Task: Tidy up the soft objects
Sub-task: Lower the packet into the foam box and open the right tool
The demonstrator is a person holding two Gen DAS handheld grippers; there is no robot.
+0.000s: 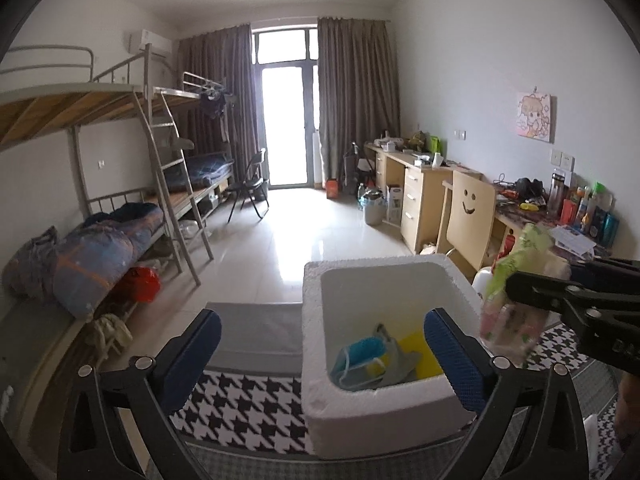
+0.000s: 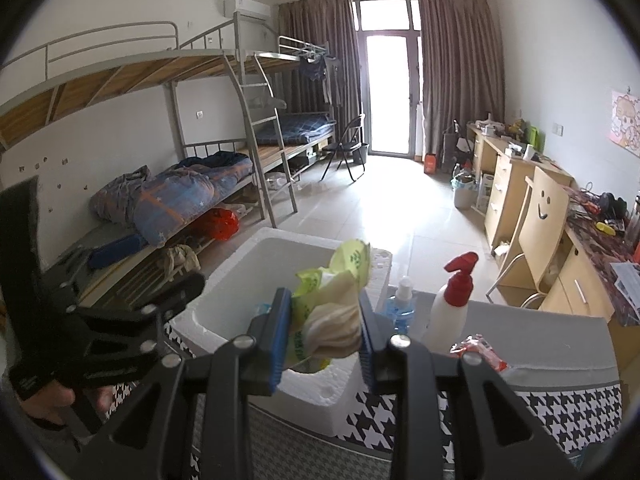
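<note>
The left gripper point(image 1: 322, 344) stands wide open over the white square foam box point(image 1: 384, 420). Inside lie a blue face mask point(image 1: 360, 354) and a yellow cloth point(image 1: 422, 354).

Green packet point(image 1: 516, 288) motion-blurred; desk clutter point(image 1: 576, 208) too small to identify.

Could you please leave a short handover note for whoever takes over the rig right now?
Left gripper: open, empty, over the near edge of the foam box.
Right gripper: shut on a green packet with a cream cloth, above the box.
Done: a blue mask and yellow item lie in the box.
Left: drop the packet and cloth in. A red packet lies beside the spray bottle; possibly next.
</note>
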